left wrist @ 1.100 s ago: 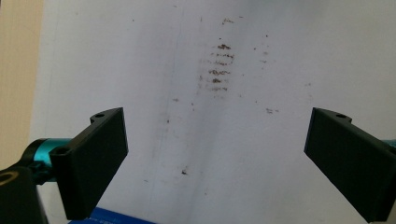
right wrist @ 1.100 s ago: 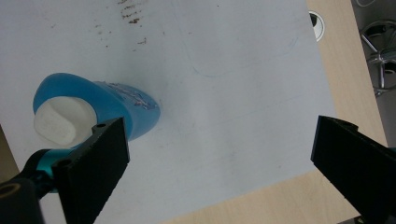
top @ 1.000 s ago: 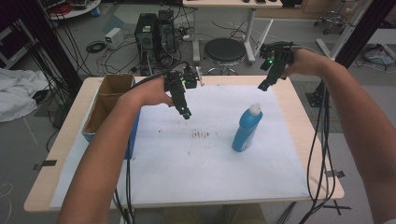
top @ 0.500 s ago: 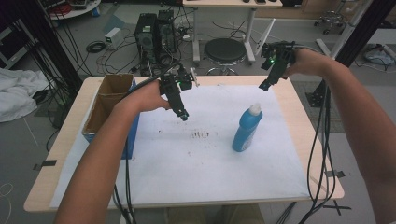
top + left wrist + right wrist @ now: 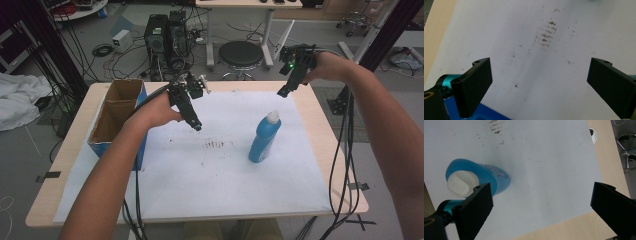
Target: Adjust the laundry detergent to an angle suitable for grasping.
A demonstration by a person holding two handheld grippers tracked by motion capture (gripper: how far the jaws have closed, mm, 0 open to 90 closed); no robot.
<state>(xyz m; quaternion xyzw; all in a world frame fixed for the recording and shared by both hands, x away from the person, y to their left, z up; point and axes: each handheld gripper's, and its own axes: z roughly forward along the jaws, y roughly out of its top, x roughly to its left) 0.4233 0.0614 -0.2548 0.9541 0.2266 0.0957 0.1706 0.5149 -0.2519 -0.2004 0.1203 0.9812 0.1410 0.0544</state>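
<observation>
One box (image 5: 117,117) stands at the desk's (image 5: 65,150) left edge. The left gripper (image 5: 196,125), jaws apart, hovers over one white sheet (image 5: 200,180) with brown specks. One bottle (image 5: 262,137), blue with a white cap, stands upright right of centre. The right gripper (image 5: 281,93), jaws apart, hovers at the far right.

Blue bottle (image 5: 263,138) upright on white sheet (image 5: 210,185), between left gripper (image 5: 196,126) and right gripper (image 5: 283,92), both aloft
</observation>
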